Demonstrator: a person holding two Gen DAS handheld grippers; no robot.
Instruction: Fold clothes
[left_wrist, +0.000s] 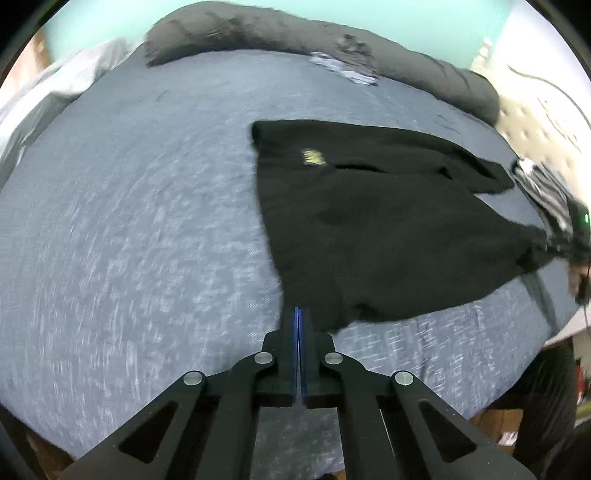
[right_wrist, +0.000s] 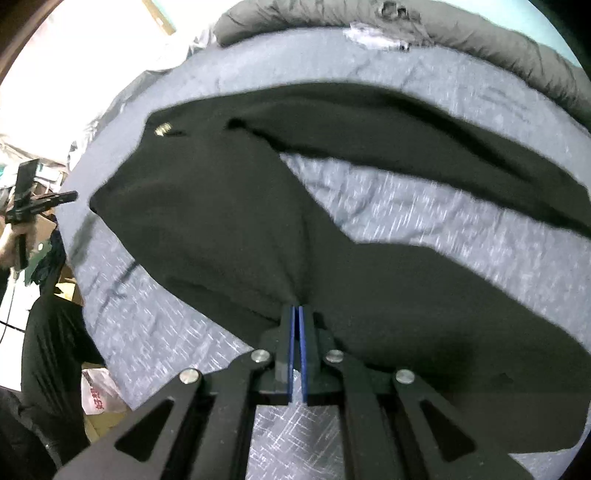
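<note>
A bedroom: grey-sheeted bed (left_wrist: 147, 184), rolled duvet (left_wrist: 258, 29).

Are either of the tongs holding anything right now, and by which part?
Both are shut on the black garment. The right tongs pinch a bunched fold at its near edge. The left tongs grip its near corner, though blur makes that contact less certain.

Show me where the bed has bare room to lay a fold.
Free: blue bedspread left of the black garment, up to the grey duvet roll. Also a wedge between sleeve and body. Crowded: the bed's right half, under the garment.
</note>
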